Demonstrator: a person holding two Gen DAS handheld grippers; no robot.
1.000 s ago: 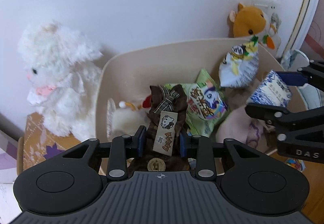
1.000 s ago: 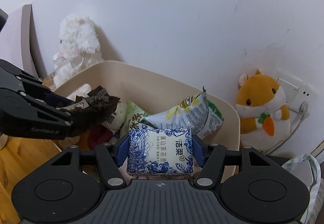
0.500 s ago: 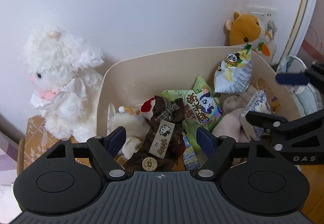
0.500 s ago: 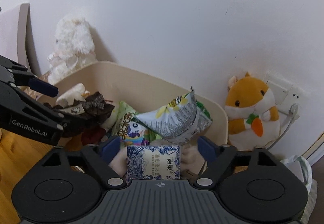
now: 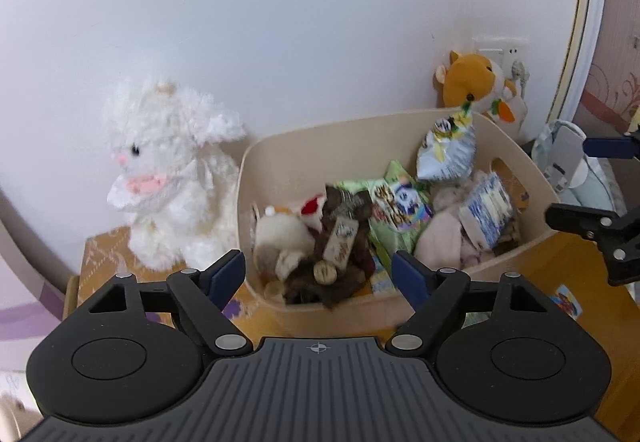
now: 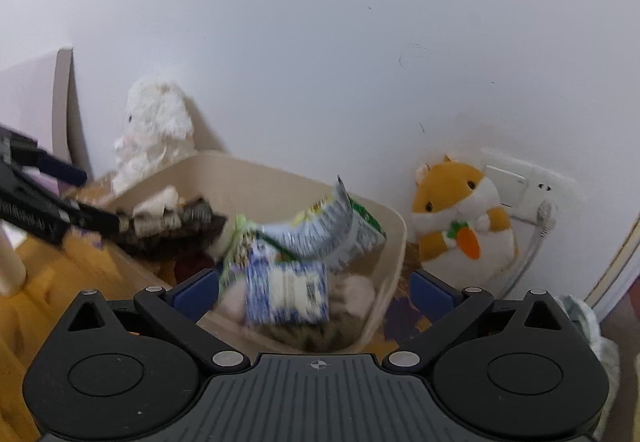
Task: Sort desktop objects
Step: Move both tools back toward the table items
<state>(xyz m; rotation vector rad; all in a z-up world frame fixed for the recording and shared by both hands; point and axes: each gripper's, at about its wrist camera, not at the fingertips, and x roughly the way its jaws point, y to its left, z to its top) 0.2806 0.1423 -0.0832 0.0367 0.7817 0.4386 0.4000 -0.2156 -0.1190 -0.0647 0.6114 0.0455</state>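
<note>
A beige bin [image 5: 280, 146] [image 6: 394, 238] stands on the wooden desk by the wall. In it lie a brown plush with a paper tag [image 5: 340, 238] [image 6: 176, 222], a blue-and-white tissue pack [image 5: 486, 208] [image 6: 286, 292], green snack bags [image 5: 394, 206] and a silver snack bag [image 5: 446, 152] [image 6: 320, 230]. My left gripper [image 5: 318, 272] is open and empty, just in front of the bin. My right gripper [image 6: 312, 288] is open and empty, above the bin's near end; it also shows in the left wrist view [image 5: 600, 186].
A white plush lamb [image 5: 172, 174] [image 6: 154, 130] sits left of the bin on a patterned box. An orange hamster plush [image 5: 476, 84] [image 6: 460, 214] leans by a wall socket [image 6: 516, 182] at the right. A pale bag [image 5: 568, 162] lies at the far right.
Both grippers opened: the left let the brown plush drop into the bin, the right let go of the tissue pack. Both have since drawn back from the bin.
</note>
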